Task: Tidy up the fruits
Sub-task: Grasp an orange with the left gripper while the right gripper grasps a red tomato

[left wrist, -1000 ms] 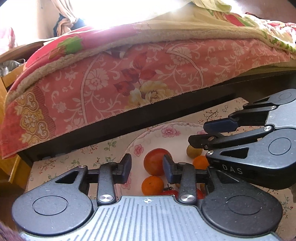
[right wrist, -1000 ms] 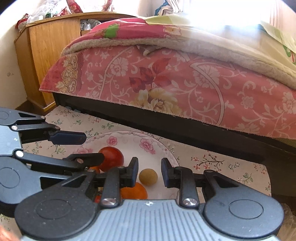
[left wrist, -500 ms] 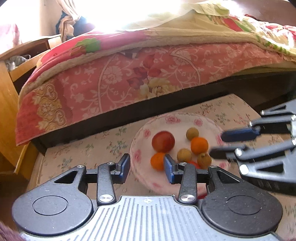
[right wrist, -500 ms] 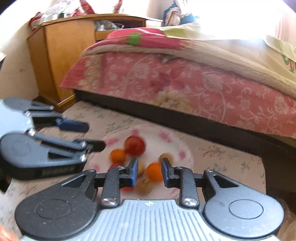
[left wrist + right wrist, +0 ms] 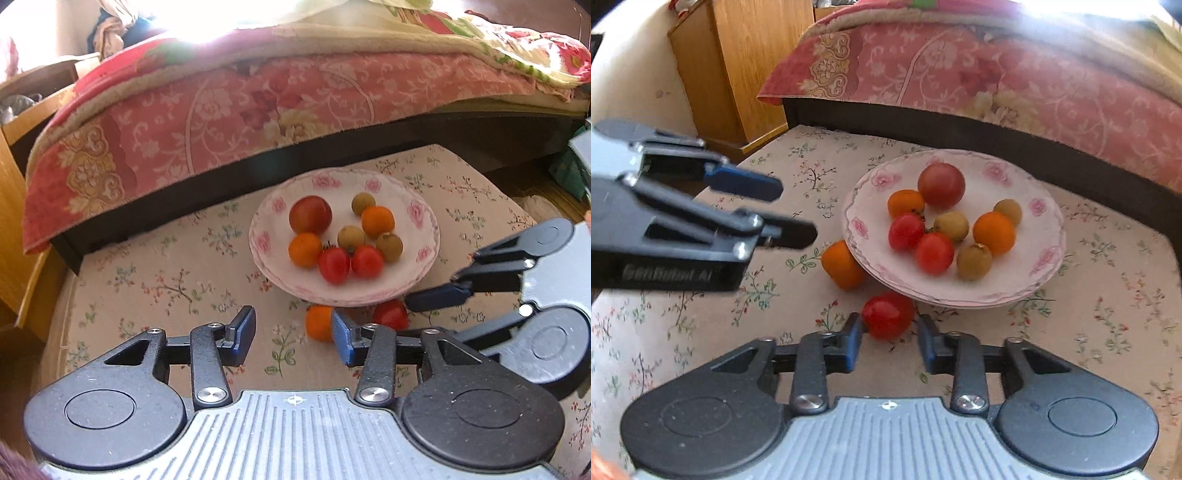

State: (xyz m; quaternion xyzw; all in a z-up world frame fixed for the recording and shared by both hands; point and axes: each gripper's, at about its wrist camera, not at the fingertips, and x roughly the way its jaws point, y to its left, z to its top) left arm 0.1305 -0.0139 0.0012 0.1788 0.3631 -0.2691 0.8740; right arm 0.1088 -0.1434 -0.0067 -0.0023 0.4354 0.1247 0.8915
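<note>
Both grippers are opening: right gripper (image 5: 889,338) straddles a loose red tomato (image 5: 887,314) near the floral white plate (image 5: 1049,266); left gripper (image 5: 293,332) is empty.

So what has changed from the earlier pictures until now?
Both hand-held grippers, left and right, pulled back from the plate, jaws opening, nothing held. An orange and a tomato outside the plate came into view. The fruit on the plate stayed.
</note>
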